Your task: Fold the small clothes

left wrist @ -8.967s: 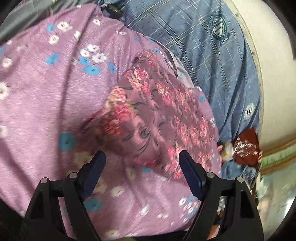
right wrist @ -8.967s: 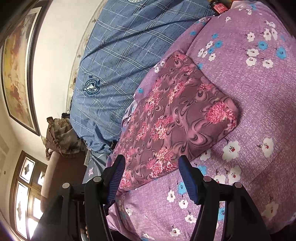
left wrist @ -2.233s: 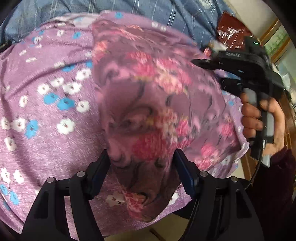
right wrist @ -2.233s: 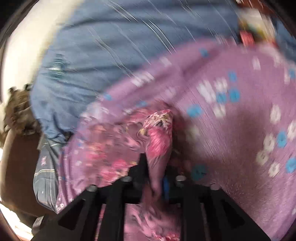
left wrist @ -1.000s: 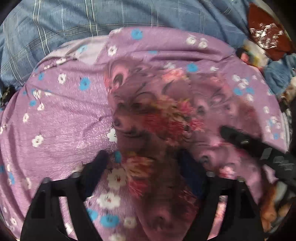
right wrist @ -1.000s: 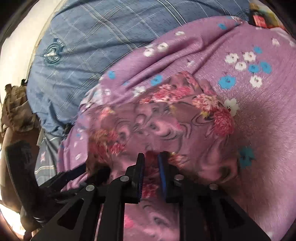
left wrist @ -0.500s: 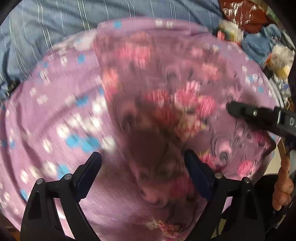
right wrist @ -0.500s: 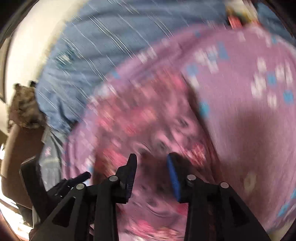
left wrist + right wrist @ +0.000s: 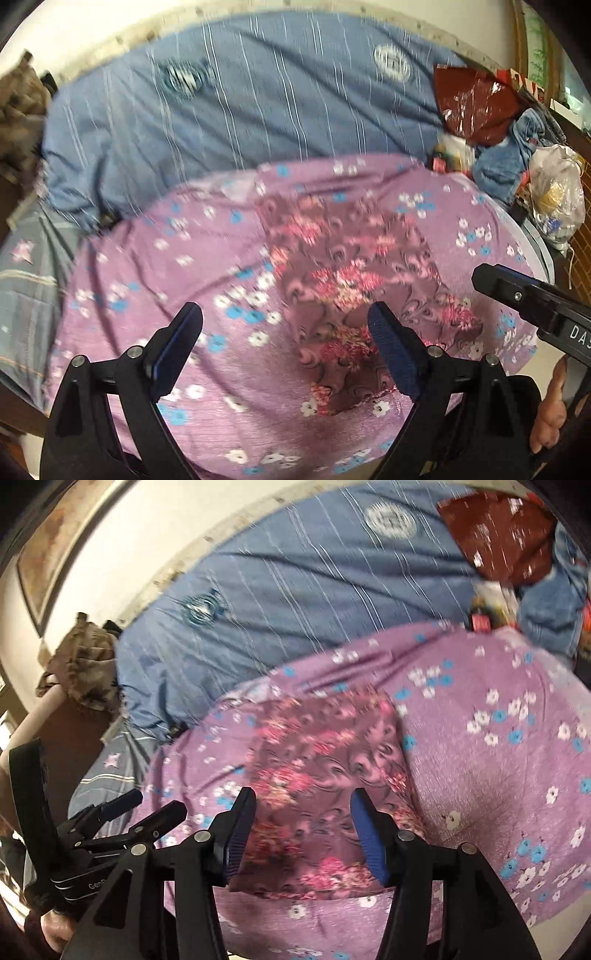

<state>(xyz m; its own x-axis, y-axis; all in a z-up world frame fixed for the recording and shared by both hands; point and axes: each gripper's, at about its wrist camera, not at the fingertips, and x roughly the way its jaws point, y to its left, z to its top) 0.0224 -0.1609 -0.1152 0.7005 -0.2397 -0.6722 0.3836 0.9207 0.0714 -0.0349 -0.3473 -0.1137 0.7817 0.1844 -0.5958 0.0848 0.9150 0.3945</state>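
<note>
With the left gripper (image 9: pixel 284 349) spread empty and the right gripper (image 9: pixel 301 836) just opening off the folded floral cloth (image 9: pixel 354 288) lying on the purple sheet (image 9: pixel 155 266), a trailing fingertip might snag and undo it.

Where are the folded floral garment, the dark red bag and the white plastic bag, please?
folded floral garment (image 9: pixel 354 280), left wrist view, its middle.
dark red bag (image 9: pixel 476 103), left wrist view, its centre.
white plastic bag (image 9: pixel 557 192), left wrist view, its bulging side.

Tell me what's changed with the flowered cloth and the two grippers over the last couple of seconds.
The right gripper let go of the flowered cloth; its jaws have just been opening, nothing between them. Both it and the left gripper, also open, pulled back. The cloth lies folded on the purple sheet, which stayed put.
</note>
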